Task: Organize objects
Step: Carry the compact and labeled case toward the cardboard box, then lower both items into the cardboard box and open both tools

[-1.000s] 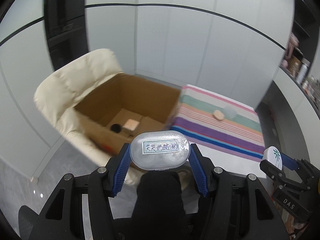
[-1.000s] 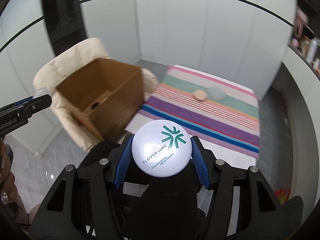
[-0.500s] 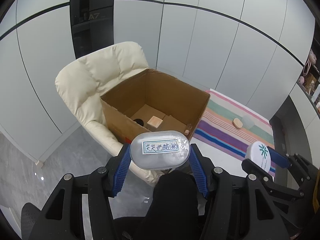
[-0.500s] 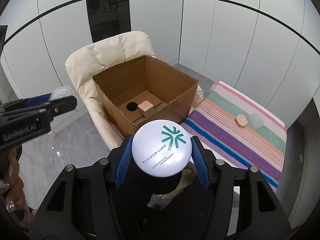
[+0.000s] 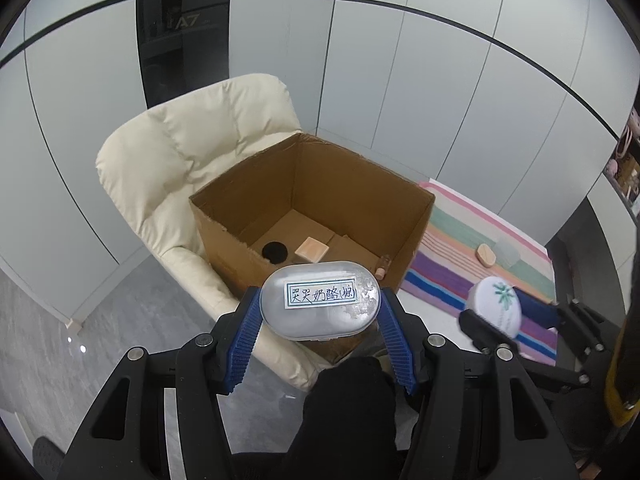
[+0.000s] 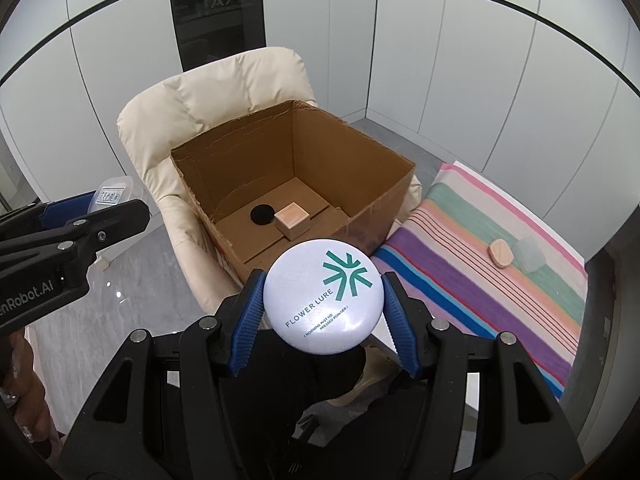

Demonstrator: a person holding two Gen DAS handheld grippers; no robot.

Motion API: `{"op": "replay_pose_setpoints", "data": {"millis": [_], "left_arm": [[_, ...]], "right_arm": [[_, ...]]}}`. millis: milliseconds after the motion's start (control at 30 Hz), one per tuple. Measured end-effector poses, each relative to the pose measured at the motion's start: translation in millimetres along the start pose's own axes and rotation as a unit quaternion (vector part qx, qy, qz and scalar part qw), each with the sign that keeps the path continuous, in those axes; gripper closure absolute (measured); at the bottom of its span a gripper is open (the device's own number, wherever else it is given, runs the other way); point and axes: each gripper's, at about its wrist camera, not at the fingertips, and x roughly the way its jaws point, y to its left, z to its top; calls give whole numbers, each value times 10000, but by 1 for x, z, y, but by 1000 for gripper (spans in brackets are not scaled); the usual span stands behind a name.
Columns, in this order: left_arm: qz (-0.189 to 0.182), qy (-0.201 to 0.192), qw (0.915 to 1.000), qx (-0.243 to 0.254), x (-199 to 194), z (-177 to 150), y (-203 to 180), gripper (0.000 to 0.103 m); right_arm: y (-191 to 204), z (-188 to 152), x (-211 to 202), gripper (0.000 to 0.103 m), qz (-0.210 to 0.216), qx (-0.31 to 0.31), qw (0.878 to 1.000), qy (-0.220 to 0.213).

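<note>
Midway, it seems: the left gripper (image 5: 320, 322) clamps an oval silver labelled tin (image 5: 319, 299), the right gripper (image 6: 323, 308) a round white compact (image 6: 323, 296), the open brown cardboard box (image 6: 384, 200) just ahead holding a small wooden block (image 6: 293, 220) and black disc (image 6: 262, 213), two pieces (image 6: 516, 255) on the striped cloth (image 6: 460, 280) off right.

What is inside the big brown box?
Inside the cardboard box lie a small wooden block and a round black thing. A small bottle stands in one corner. The held containers hide the near floor.

box (image 6: 360, 196) on armchair (image 6: 208, 96), blanket (image 6: 500, 280) right
</note>
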Motion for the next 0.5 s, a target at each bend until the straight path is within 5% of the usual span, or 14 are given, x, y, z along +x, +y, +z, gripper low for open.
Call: {"op": "replay_pose_setpoints", "data": {"millis": [500], "left_arm": [[284, -6, 9994, -179, 81, 71, 12, 44]], "right_arm": [[-4, 65, 100, 43, 109, -254, 9994, 193]]}}
